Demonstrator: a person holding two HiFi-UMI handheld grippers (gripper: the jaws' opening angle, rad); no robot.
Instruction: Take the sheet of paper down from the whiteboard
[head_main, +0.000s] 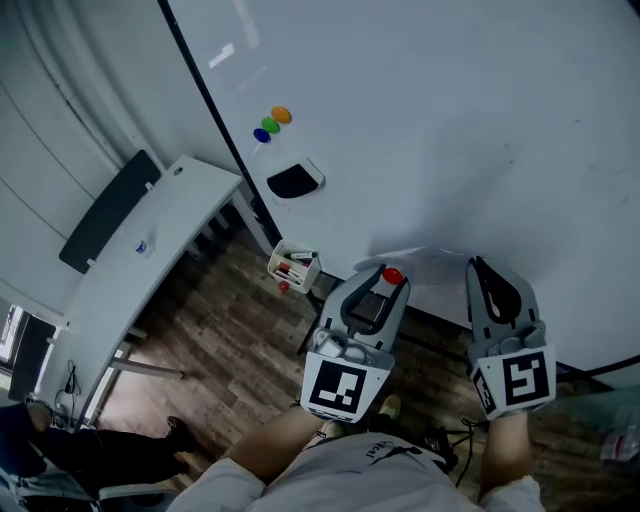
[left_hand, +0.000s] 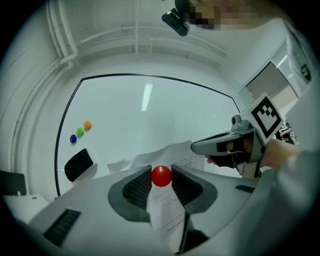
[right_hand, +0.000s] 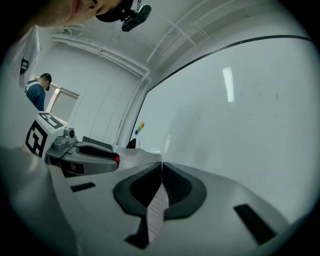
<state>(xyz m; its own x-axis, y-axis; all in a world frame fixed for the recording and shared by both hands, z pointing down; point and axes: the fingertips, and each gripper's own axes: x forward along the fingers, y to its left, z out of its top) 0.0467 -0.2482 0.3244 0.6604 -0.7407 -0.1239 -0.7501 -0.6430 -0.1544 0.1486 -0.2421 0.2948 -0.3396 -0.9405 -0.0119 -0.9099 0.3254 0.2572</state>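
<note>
The white sheet of paper (head_main: 432, 268) hangs crumpled in front of the whiteboard (head_main: 450, 120), held between both grippers. My left gripper (head_main: 383, 277) is shut on the paper's left part with a round red magnet (head_main: 392, 276) pinched at its tips. In the left gripper view the red magnet (left_hand: 161, 176) sits between the jaws of the left gripper (left_hand: 161, 173), and a strip of paper (left_hand: 167, 212) runs down between them. My right gripper (head_main: 477, 268) is shut on the paper's right edge. In the right gripper view a printed paper strip (right_hand: 157, 212) passes through the closed right gripper (right_hand: 161, 166).
Orange, green and blue magnets (head_main: 271, 125) and a black eraser (head_main: 293, 180) sit on the board's left part. A small tray of markers (head_main: 295, 266) hangs below. A long white desk (head_main: 150, 265) stands at the left, with a seated person (head_main: 60, 445) near it.
</note>
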